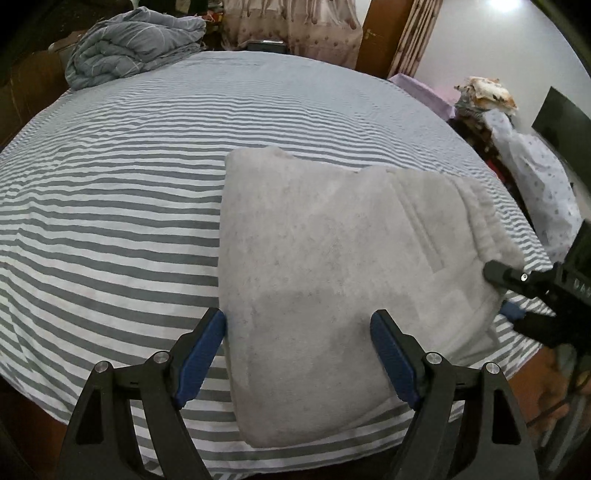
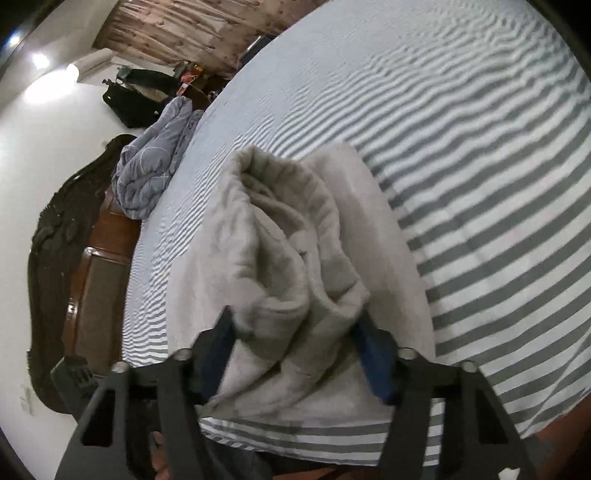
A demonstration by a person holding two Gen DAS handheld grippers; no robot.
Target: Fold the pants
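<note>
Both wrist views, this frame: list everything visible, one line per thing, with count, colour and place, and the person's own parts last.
pants: one, light grey fleece, folded on the near right part of the bed, waistband end bunched between the right jaws
bed sheet: one, grey and white stripes, covering the bed
quilt: one, blue-grey, heaped at the far left corner of the bed
curtain: one, pinkish patterned, beyond the bed
headboard: one, dark carved wood, at the bed's end against the white wall
clothes pile: mixed pale colours, right of the bed
left gripper: one, black with blue pads, jaws open over the pants' near edge
right gripper: one, black with blue pads, jaws around the waistband
hand: one, behind the right gripper
</note>
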